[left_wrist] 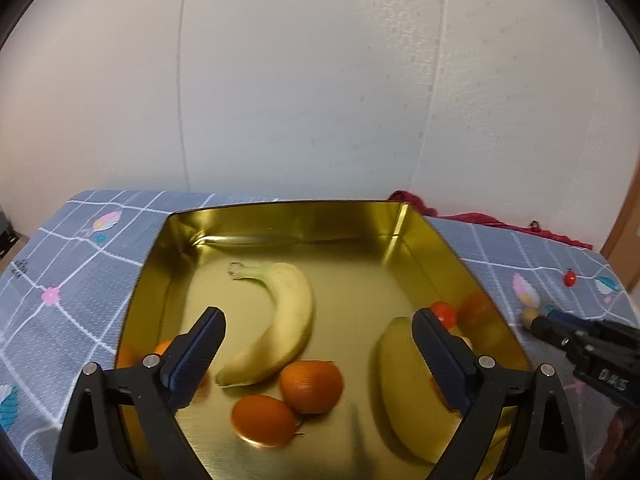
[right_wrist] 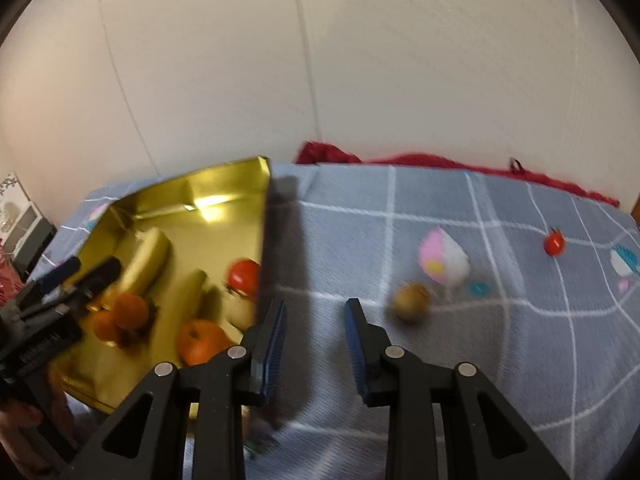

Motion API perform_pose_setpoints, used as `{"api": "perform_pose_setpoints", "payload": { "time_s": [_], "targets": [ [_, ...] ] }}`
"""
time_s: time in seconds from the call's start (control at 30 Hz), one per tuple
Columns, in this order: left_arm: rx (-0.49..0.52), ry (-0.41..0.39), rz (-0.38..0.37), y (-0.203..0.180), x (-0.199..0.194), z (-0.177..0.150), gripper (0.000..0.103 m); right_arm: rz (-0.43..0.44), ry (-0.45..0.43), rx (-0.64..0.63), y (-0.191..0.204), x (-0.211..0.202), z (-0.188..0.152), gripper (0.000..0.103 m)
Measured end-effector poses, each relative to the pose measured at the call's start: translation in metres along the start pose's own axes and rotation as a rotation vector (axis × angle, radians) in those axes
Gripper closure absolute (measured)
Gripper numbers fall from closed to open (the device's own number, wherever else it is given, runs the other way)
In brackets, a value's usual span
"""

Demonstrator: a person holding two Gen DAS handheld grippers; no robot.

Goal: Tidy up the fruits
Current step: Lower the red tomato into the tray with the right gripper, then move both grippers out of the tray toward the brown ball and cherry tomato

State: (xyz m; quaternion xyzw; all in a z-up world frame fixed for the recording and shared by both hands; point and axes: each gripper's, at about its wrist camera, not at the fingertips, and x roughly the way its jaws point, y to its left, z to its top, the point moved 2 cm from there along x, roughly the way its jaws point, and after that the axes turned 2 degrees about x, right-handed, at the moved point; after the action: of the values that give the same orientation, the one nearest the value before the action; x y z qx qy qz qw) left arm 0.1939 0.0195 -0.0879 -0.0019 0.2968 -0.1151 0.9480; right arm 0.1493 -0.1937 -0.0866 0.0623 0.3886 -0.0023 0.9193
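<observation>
While your right gripper (right_wrist: pixel 316 344) hovers empty with its jaws parted over the blue checked cloth (right_wrist: pixel 500 320), the small round brownish fruit (right_wrist: pixel 411 301) lies just ahead and to its right, outside the gold metal tray (right_wrist: pixel 224 184). Being round, it has no long axis to match. Your left gripper (left_wrist: pixel 320 356) hangs wide apart, empty, over the tray's yellow banana (left_wrist: pixel 280 324); the right is nearer.

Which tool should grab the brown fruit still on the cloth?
Right tool: open, empty, and the brown fruit lies just ahead of it. Left tool hangs over the gold tray.
</observation>
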Motion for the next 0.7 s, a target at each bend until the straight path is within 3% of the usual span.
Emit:
{"api": "perform_pose_setpoints", "payload": {
  "time_s": [0.43, 0.7],
  "targets": [
    [0.047, -0.038, -0.161, -0.032, -0.008, 0.0, 0.001, -0.063, 0.02, 0.224, -0.081, -0.005, -0.024, 0.073],
    [0.223, -0.107, -0.215, -0.069, -0.022, -0.01, 0.0, -0.06, 0.0, 0.337, -0.109, -0.016, -0.027, 0.072]
  ]
}}
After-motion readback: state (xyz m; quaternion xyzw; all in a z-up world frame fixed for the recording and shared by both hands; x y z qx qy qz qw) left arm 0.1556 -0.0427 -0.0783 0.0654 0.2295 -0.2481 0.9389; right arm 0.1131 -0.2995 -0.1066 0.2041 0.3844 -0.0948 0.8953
